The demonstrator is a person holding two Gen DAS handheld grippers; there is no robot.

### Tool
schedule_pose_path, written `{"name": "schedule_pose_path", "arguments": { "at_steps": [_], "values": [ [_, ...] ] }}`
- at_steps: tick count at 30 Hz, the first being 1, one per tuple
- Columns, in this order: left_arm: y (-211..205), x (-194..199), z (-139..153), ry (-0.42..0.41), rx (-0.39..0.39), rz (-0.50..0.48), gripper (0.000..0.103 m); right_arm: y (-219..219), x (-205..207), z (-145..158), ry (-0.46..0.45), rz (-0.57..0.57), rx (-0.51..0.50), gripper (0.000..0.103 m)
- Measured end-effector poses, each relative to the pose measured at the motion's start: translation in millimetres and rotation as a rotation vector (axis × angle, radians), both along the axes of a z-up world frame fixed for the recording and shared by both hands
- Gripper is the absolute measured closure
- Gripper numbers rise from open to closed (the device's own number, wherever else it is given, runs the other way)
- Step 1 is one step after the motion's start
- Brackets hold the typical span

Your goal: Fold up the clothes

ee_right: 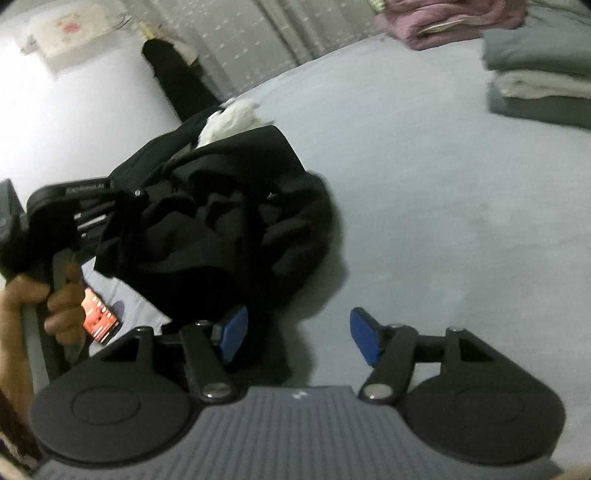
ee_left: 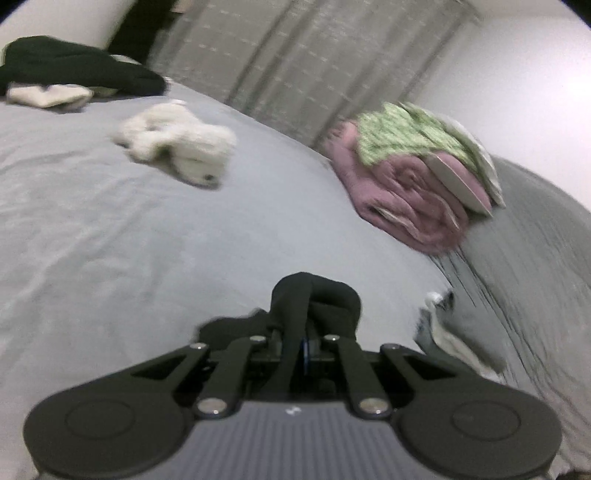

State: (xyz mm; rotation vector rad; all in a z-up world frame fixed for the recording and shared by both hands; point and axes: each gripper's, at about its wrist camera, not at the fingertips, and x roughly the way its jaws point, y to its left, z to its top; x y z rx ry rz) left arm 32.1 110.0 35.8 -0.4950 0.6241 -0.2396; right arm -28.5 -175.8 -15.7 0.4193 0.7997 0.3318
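- Left gripper (ee_left: 295,332): jaws clamped on black garment (ee_right: 221,206), lifted over grey bed (ee_left: 110,229).
- Right gripper (ee_right: 295,334): jaws apart, empty, beside garment.
- Phone (ee_right: 99,316) on bed.

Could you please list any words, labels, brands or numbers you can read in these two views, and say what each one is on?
None can be read.
Left gripper: pale lettering along its body, too blurred.
Phone: lit red screen, content too small.
White wall unit: red marks, blurred.
Both gripper bases carry a small white logo, no letters.
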Motion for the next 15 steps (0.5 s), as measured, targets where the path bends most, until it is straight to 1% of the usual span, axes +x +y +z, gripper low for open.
{"name": "schedule_pose_path", "arguments": {
  "at_steps": [3, 7, 15],
  "values": [
    [22.2, -2.2, 1.2, 0.003, -0.014, 0.053, 0.096, 17.9, 4.3, -3.2, 0.005, 0.042, -0.008, 0.037],
    [46.4, -6.3, 0.0, 0.019, -0.006, 0.111, 0.096, 40.6, 9.0, -8.6, 0.014, 0.089, -0.026, 0.036],
    [89.2, -17.0, -11.2, 0.085, 0.017, 0.176, 0.096, 77.3, 18.9, -19.4, 0.026, 0.089, -0.079, 0.036]
  ]
}}
